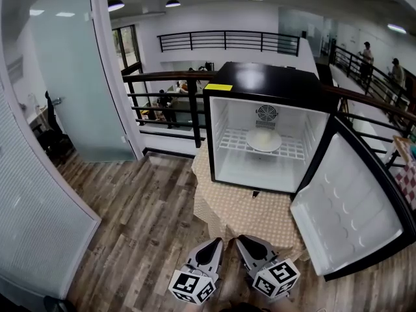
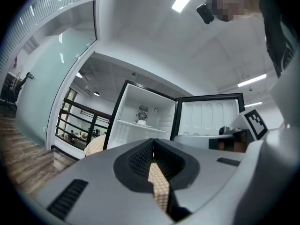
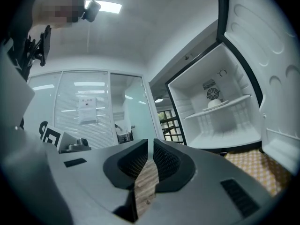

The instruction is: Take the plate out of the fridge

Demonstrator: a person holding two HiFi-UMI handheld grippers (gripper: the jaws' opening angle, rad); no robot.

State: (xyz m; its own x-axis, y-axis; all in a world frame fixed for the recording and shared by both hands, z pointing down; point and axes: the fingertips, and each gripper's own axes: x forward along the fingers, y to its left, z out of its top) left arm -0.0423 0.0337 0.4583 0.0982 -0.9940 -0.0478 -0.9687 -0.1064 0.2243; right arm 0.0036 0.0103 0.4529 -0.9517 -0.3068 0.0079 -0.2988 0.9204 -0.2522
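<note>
My left gripper [image 1: 213, 244] and right gripper [image 1: 242, 240]: both jaws together, nothing held.
Plate [image 1: 264, 140] sits inside the open fridge [image 1: 273, 80], well apart from them.

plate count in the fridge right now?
1. A white round plate sits at the middle of the white wire shelf inside the open black mini fridge. None shows below the shelf or on the door.
</note>
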